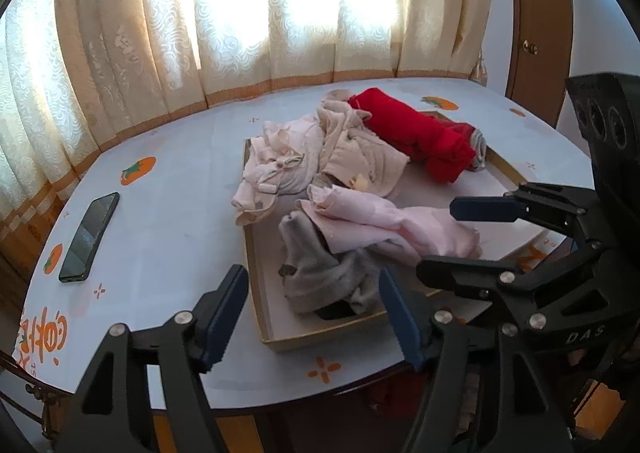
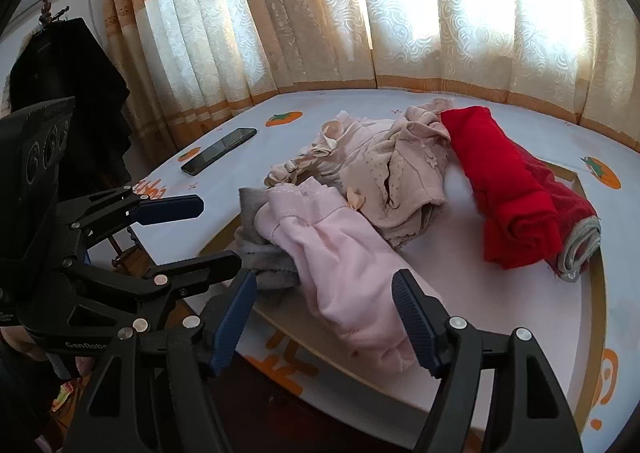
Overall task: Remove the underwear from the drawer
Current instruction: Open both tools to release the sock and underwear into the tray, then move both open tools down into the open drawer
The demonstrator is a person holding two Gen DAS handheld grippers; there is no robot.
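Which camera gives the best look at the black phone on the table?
The left wrist view. There the phone lies large and unobstructed on the tablecloth, left of the drawer, its whole screen visible. In the right wrist view it is farther off, smaller and foreshortened, though still unblocked.

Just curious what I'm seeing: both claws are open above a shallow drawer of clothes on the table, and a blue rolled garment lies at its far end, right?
Nearly. The rolled garment is red, not blue, as the right wrist view shows. The rest holds: left gripper and right gripper are open above the drawer of clothes on the table.
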